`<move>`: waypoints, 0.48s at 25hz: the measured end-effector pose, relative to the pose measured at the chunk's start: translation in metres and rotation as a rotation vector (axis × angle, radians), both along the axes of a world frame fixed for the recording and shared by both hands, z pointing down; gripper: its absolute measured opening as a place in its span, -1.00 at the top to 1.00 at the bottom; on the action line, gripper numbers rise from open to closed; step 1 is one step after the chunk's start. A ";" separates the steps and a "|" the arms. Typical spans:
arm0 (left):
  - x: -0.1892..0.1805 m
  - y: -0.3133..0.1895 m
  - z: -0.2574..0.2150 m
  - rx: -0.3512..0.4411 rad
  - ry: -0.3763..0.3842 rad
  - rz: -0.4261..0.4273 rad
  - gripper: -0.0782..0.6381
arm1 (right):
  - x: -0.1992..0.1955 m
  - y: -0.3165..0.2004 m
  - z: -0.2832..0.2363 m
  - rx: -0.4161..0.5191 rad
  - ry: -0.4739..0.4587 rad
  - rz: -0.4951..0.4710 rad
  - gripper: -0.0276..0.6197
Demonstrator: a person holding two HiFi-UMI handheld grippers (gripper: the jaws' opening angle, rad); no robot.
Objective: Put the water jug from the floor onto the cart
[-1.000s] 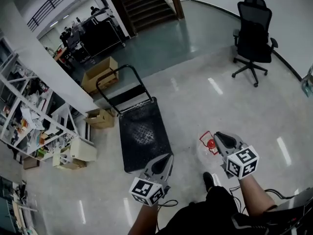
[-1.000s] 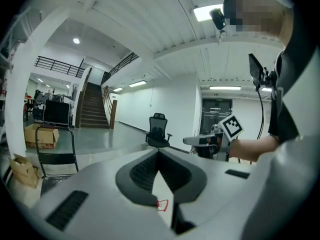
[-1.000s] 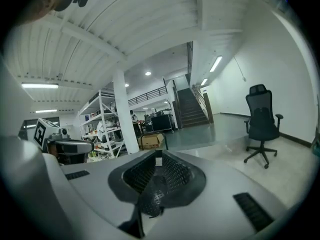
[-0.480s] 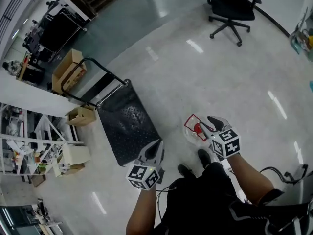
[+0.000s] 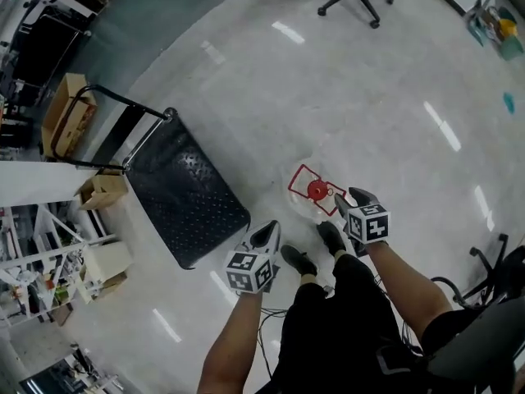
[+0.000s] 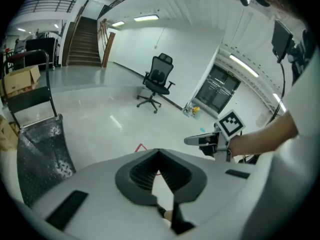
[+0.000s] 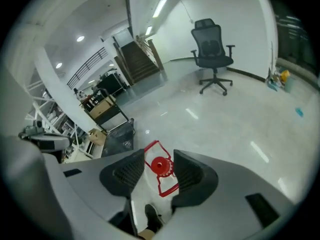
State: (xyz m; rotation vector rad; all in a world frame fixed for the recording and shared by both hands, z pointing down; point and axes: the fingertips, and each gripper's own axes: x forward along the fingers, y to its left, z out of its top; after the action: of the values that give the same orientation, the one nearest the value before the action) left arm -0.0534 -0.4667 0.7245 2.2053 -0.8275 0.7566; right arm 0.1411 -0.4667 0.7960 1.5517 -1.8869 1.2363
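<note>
Glossy pale floor (image 5: 385, 97) carries everything; no bench involved.

- **Right gripper** (image 5: 348, 197): aimed steeply down. Its jaws have just been opening and now stand wide apart, with nothing clamped.
- **What's in its gap:** the right gripper view shows the red cap (image 7: 159, 165) framed between the two pads, but farther down, with no contact. The red handle loop (image 7: 169, 192) runs from the cap back toward the person.
- **Water jug** (image 5: 317, 190): stands upright on the floor, long axis vertical, cap up. The clear body is hard to make out. In the head view it sits just beside the right gripper, up and to the left of the tips.
- **Shoes** (image 5: 332, 238): just behind the jug.
- **Left gripper** (image 5: 267, 235): tips together, empty. It hangs near the near right corner of the cart (image 5: 184, 203), between that corner and the jug and apart from both.
- **Cart:** nothing on the deck. It lies to the jug's left across a strip of bare floor, with the push handle at the far end.

My read is that the right hand is clearly nearer and already lined up over the cap. The move hinges on dropping straight down the jug's vertical axis onto the neck or handle. The haul then goes left to the deck's near edge, and the left gripper probably has to open and support.
</note>
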 end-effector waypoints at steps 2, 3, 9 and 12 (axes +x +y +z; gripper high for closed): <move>0.006 0.004 0.031 -0.054 -0.012 0.013 0.79 | 0.001 0.007 0.033 -0.063 -0.032 0.055 0.41; 0.009 0.007 0.047 -0.080 -0.019 0.020 0.79 | 0.001 0.012 0.050 -0.094 -0.039 0.073 0.41; 0.018 0.032 0.114 -0.211 -0.052 0.071 0.79 | 0.010 0.039 0.123 -0.223 -0.032 0.181 0.41; 0.017 0.043 0.134 -0.254 -0.061 0.067 0.79 | 0.009 0.040 0.140 -0.240 -0.049 0.182 0.41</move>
State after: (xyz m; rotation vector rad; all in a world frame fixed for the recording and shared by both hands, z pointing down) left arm -0.0367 -0.4238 0.8584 1.9993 -0.6499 0.9132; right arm 0.1504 -0.4270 0.9363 1.6016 -1.5839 1.5294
